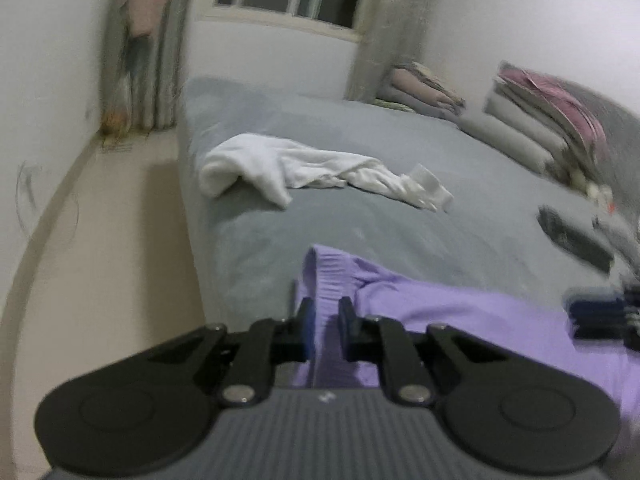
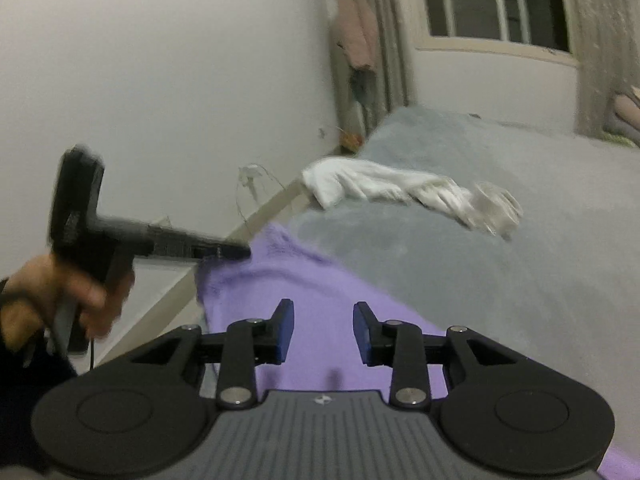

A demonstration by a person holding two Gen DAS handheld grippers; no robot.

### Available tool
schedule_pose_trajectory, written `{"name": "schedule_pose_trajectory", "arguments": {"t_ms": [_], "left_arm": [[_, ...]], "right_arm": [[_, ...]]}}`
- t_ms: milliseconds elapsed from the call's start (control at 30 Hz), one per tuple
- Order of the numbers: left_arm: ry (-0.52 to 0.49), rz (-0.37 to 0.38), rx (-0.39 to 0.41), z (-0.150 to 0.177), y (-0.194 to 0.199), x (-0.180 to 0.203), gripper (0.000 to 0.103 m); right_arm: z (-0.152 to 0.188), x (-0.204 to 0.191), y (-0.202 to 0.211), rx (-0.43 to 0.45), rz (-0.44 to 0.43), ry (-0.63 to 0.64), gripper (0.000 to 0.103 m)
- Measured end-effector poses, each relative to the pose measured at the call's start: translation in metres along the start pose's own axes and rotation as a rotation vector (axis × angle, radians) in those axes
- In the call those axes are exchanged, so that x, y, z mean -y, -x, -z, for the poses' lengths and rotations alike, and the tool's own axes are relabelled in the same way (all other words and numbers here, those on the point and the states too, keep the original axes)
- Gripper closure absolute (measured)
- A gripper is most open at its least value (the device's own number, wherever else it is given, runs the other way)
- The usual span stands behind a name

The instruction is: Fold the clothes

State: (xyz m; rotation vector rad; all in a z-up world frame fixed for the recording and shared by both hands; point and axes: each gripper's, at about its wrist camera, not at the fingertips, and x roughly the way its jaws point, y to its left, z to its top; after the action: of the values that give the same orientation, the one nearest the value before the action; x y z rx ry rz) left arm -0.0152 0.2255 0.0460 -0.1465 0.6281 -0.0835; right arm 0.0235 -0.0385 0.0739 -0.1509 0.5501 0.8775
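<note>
A purple knit garment [image 1: 460,312] lies at the near edge of the grey bed [image 1: 400,128]. Its ribbed hem runs up between the fingers of my left gripper [image 1: 326,318], which is shut on it. In the right wrist view a hand holds that left gripper [image 2: 242,251], its tip at the garment's far left corner. My right gripper [image 2: 323,332] hovers open over the purple garment [image 2: 320,292], with nothing pinched between its blue pads. It shows as a blur at the right edge of the left wrist view [image 1: 580,314]. Farther up the bed lies a crumpled white garment [image 1: 300,172] [image 2: 400,188].
Folded bedding and pillows [image 1: 540,120] are stacked at the bed's far right, with a second pile [image 1: 424,88] by the curtain. A dark flat object [image 1: 572,240] lies on the bed at right. The beige floor [image 1: 120,260] and a white wall run along the bed's left side.
</note>
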Motion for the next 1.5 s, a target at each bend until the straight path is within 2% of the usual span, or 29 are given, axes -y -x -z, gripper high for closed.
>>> {"name": "schedule_pose_trajectory", "arguments": {"t_ms": [167, 300, 333, 367, 400, 467, 500, 567, 633, 733, 800, 833, 933, 1033, 1167, 1300, 1400, 1500], "left_arm": [[0.000, 0.044, -0.030, 0.004, 0.001, 0.004, 0.089], [0.048, 0.107, -0.036, 0.001, 0.005, -0.006, 0.082], [0.062, 0.111, -0.030, 0.000, 0.006, -0.011, 0.078], [0.086, 0.092, -0.015, -0.003, 0.007, -0.020, 0.067], [0.113, 0.065, 0.002, -0.006, 0.007, -0.029, 0.062], [0.168, 0.026, 0.023, -0.010, 0.006, -0.047, 0.055], [0.196, 0.027, 0.018, -0.011, 0.002, -0.053, 0.053], [0.254, 0.045, -0.001, -0.011, -0.007, -0.062, 0.039], [0.281, 0.081, -0.025, -0.011, -0.015, -0.060, 0.033], [0.236, 0.097, -0.033, -0.010, -0.025, -0.045, 0.036], [0.179, 0.065, -0.026, -0.007, -0.026, -0.033, 0.063], [0.165, 0.062, -0.019, -0.006, -0.022, -0.029, 0.081], [0.101, 0.081, 0.029, -0.003, -0.003, -0.018, 0.081], [-0.061, 0.060, 0.098, 0.004, 0.016, 0.009, 0.081], [-0.235, -0.002, 0.109, 0.018, 0.023, 0.040, 0.081], [-0.363, -0.061, 0.170, 0.026, 0.035, 0.060, 0.078], [-0.295, -0.028, 0.090, 0.023, 0.030, 0.057, 0.077], [-0.166, 0.014, 0.042, 0.015, 0.022, 0.039, 0.079]], "right_arm": [[-0.026, -0.018, -0.055, -0.014, -0.026, 0.133, 0.071], [-0.023, -0.021, -0.073, 0.013, -0.038, 0.125, 0.071], [-0.020, -0.020, -0.075, 0.013, -0.034, 0.119, 0.071], [-0.017, -0.018, -0.076, 0.008, -0.029, 0.113, 0.071], [-0.014, -0.016, -0.076, -0.005, -0.023, 0.106, 0.071], [-0.008, -0.012, -0.072, -0.024, -0.021, 0.084, 0.071], [-0.006, -0.009, -0.070, -0.028, -0.020, 0.072, 0.071], [-0.005, -0.005, -0.064, -0.032, -0.007, 0.054, 0.071], [-0.007, -0.002, -0.060, -0.029, 0.010, 0.041, 0.071], [-0.012, -0.005, -0.054, -0.012, 0.009, 0.030, 0.071], [-0.015, -0.010, -0.052, -0.008, 0.016, 0.046, 0.071], [-0.017, -0.012, -0.051, -0.008, 0.021, 0.054, 0.071], [-0.020, -0.013, -0.050, 0.000, 0.033, 0.052, 0.071], [-0.018, -0.009, -0.047, 0.006, 0.031, 0.029, 0.071], [-0.014, -0.008, -0.048, -0.005, 0.031, 0.017, 0.071], [-0.009, -0.003, -0.050, 0.000, 0.009, 0.000, 0.071], [-0.008, 0.000, -0.056, -0.014, -0.004, -0.005, 0.071], [-0.011, -0.001, -0.064, -0.011, -0.026, 0.004, 0.071]]}}
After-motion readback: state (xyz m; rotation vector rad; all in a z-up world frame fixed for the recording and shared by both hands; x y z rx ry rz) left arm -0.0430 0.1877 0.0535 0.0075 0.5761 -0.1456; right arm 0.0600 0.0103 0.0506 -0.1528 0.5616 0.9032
